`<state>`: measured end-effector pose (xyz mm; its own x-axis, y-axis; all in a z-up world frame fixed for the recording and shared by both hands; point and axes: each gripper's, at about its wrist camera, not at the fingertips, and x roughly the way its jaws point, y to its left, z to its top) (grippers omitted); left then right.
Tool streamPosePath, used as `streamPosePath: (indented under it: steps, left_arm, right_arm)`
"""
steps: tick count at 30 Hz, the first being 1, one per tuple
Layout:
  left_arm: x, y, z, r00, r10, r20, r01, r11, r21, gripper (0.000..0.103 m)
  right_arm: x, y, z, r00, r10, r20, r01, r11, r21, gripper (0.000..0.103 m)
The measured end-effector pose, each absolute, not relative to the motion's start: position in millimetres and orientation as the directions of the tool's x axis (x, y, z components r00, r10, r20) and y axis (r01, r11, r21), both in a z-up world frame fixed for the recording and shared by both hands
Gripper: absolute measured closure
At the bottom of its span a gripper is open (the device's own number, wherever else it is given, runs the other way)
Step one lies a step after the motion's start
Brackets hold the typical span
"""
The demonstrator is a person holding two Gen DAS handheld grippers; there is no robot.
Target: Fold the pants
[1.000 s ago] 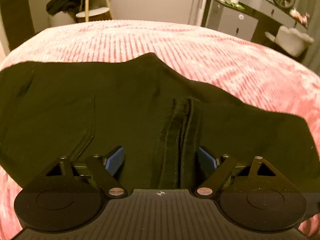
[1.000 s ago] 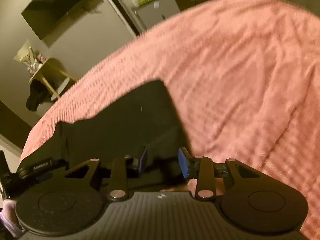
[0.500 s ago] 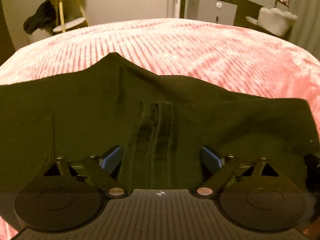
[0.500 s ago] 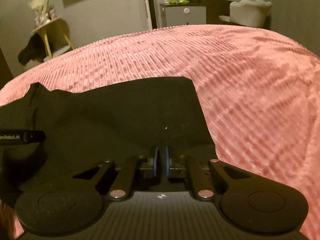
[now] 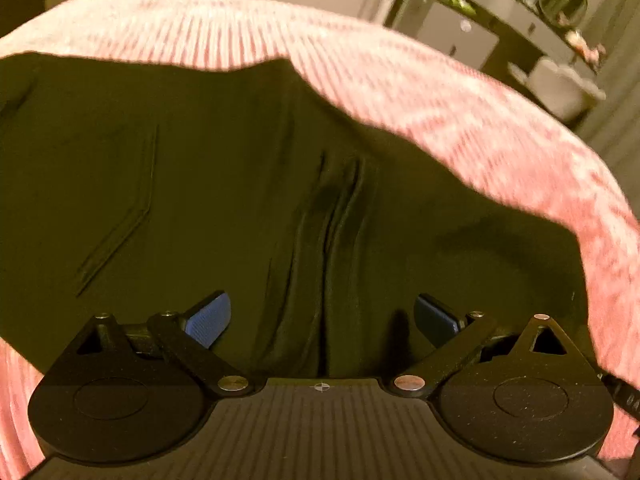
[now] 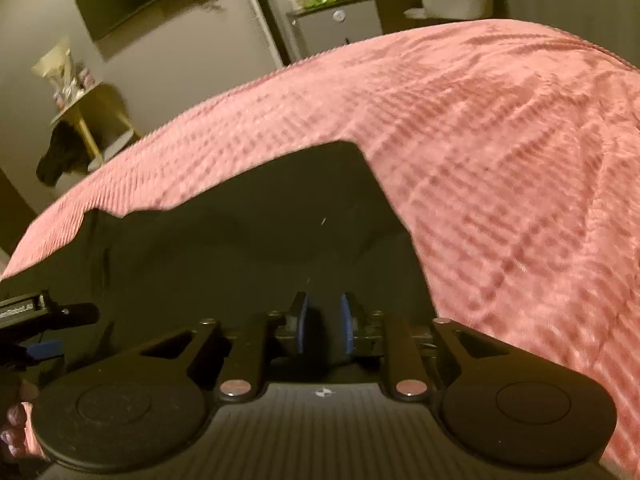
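Dark pants (image 5: pixel 200 180) lie spread on a pink ribbed bedspread (image 5: pixel 440 100). My left gripper (image 5: pixel 322 316) hovers low over their middle. Its blue pads straddle the raised fly seam (image 5: pixel 340 220) without touching it, and the jaws are opening wide. A pocket seam (image 5: pixel 132 220) runs to the left. In the right wrist view the pants (image 6: pixel 240 240) end in a corner near the right edge. My right gripper (image 6: pixel 323 322) is over that part, its jaws opening with a narrow gap. Dark cloth lies under the gap, and the pads do not press on it. The left gripper's body (image 6: pixel 40 312) shows at the far left.
The bedspread (image 6: pixel 500 160) stretches far to the right and behind the pants. Beyond the bed stand a grey dresser (image 5: pixel 460 36), a white chair (image 5: pixel 560 84) and a small round table with a dark garment (image 6: pixel 68 152). Fingers of a hand (image 6: pixel 16 420) show at lower left.
The left jaws spread wider over the fly seam. The right jaws went from apart to almost touching, then parted slightly; the right gripper moved lower over the pants' right end and rolled.
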<state>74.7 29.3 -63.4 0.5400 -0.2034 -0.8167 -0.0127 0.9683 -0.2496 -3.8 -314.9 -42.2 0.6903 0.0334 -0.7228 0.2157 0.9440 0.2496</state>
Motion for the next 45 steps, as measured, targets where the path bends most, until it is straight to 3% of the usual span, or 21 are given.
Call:
streamPosePath:
  steps: [2, 5, 7, 10, 13, 18, 27, 32, 34, 35, 37, 39, 42, 44, 45]
  left_arm:
    - [69, 37, -58, 0.554, -0.238, -0.798, -0.016, 0.955, -0.296, 0.003]
    - [50, 80, -44, 0.643, -0.355, -0.679, -0.081, 0.850, -0.521, 0.003]
    - [31, 118, -37, 0.707, -0.338, -0.621, -0.144, 0.791, -0.595, 0.003]
    - [2, 176, -29, 0.786, -0.214, -0.579, -0.240, 0.758, -0.606, 0.003]
    - [-21, 238, -36, 0.812, -0.101, -0.575, -0.354, 0.698, -0.623, 0.003]
    - [-34, 309, -64, 0.798, -0.036, -0.601, -0.498, 0.521, -0.693, 0.004]
    - [-7, 349, -95, 0.835, -0.100, -0.541, -0.469, 0.385, -0.795, 0.007]
    - [12, 353, -98, 0.824, -0.102, -0.558, -0.484, 0.387, -0.785, 0.016]
    - [17, 351, -95, 0.808, -0.102, -0.581, -0.489, 0.435, -0.756, 0.038]
    - [16, 352, -95, 0.802, -0.104, -0.588, -0.489, 0.451, -0.747, 0.042]
    - [10, 357, -95, 0.812, -0.127, -0.569, -0.468, 0.439, -0.767, 0.062]
    - [1, 356, -85, 0.838, -0.146, -0.526, -0.412, 0.464, -0.784, 0.072]
    - [4, 341, -56, 0.859, -0.130, -0.495, -0.324, 0.611, -0.722, 0.070]
    - [14, 335, -51, 0.837, -0.111, -0.536, -0.346, 0.650, -0.676, 0.059]
    - [21, 334, -55, 0.822, -0.114, -0.557, -0.364, 0.647, -0.670, 0.044]
  right_arm:
    - [-6, -309, -41, 0.682, 0.023, -0.731, 0.207, 0.953, 0.223, 0.083]
    - [-11, -308, -40, 0.686, 0.042, -0.726, 0.189, 0.954, 0.233, 0.073]
    - [-13, -311, -39, 0.702, 0.087, -0.706, 0.174, 0.941, 0.289, 0.052]
    - [-14, -314, -40, 0.718, 0.135, -0.683, 0.156, 0.925, 0.347, 0.034]
    - [-12, -313, -41, 0.721, 0.136, -0.679, 0.158, 0.922, 0.352, 0.031]
    - [-9, -311, -42, 0.722, 0.134, -0.679, 0.162, 0.921, 0.353, 0.027]
    - [-8, -325, -46, 0.744, 0.167, -0.647, 0.201, 0.867, 0.456, 0.024]
    - [-6, -325, -48, 0.748, 0.165, -0.642, 0.210, 0.860, 0.466, 0.023]
    - [-5, -323, -48, 0.748, 0.159, -0.644, 0.209, 0.865, 0.456, 0.023]
    - [-5, -323, -49, 0.749, 0.157, -0.644, 0.209, 0.866, 0.454, 0.023]
    - [-5, -322, -49, 0.749, 0.154, -0.644, 0.211, 0.867, 0.452, 0.023]
    - [-5, -322, -49, 0.749, 0.154, -0.644, 0.208, 0.868, 0.450, 0.023]
    - [-4, -322, -50, 0.751, 0.151, -0.643, 0.209, 0.869, 0.448, 0.022]
    - [-4, -321, -50, 0.750, 0.150, -0.644, 0.208, 0.871, 0.445, 0.022]
    - [-3, -320, -50, 0.750, 0.147, -0.645, 0.208, 0.873, 0.441, 0.021]
